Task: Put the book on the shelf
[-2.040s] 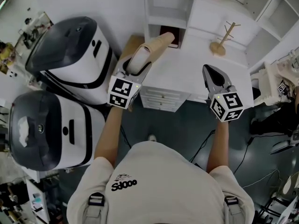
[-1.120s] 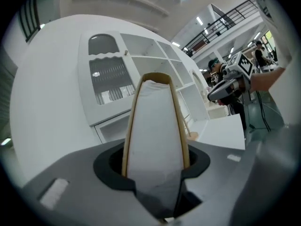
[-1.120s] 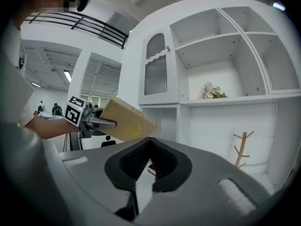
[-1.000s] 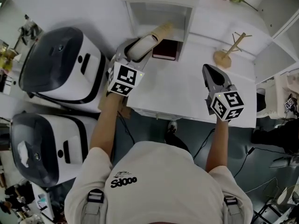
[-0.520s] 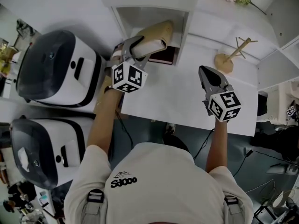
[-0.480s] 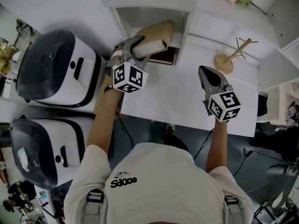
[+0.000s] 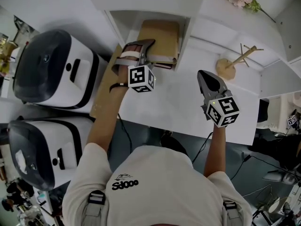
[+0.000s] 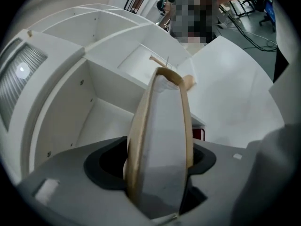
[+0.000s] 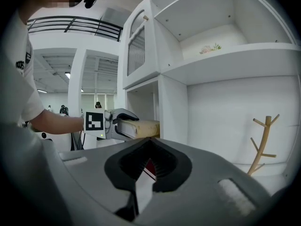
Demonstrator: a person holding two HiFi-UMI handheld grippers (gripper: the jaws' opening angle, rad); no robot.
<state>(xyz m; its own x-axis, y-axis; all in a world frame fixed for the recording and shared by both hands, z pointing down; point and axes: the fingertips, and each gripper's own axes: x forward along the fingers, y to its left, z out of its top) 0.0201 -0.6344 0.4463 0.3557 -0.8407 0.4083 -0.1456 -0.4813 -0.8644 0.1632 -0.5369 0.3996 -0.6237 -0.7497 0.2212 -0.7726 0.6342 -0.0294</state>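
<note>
Book: A tan book (image 7: 160, 36) lies flat in the low open compartment of the shelf (image 7: 124, 27). Its far part is inside and its near edge pokes out toward the person.

Beneath it: A dark red book (image 7: 162, 66) already lies in the same compartment, with only its near edge showing under the tan one. I cannot tell whether the two touch.

Left gripper: The left gripper (image 7: 143, 54) is at the book's near edge, turned so that one of its fingers is above the cover and one below. The fingers have just been opening. The book sits between them, and from the side the upper one looks lifted clear of the cover, so the grip seems let go.

Why held there: Gripping the near edge lets the far end slide in while the gripper stays outside the compartment walls.

Right gripper: The right gripper (image 7: 207, 81) hovers over the white counter (image 7: 178, 98), well apart from the shelf. Its fingers are together and hold nothing, and it seems kept out of the way.

Step, as judged: The placing is nearly done. What remains is to draw the left gripper straight back without dragging the book out.

Nearby: A wooden stand (image 7: 233, 62) shaped like a branch is on the counter to the right, clear of the work.
</note>
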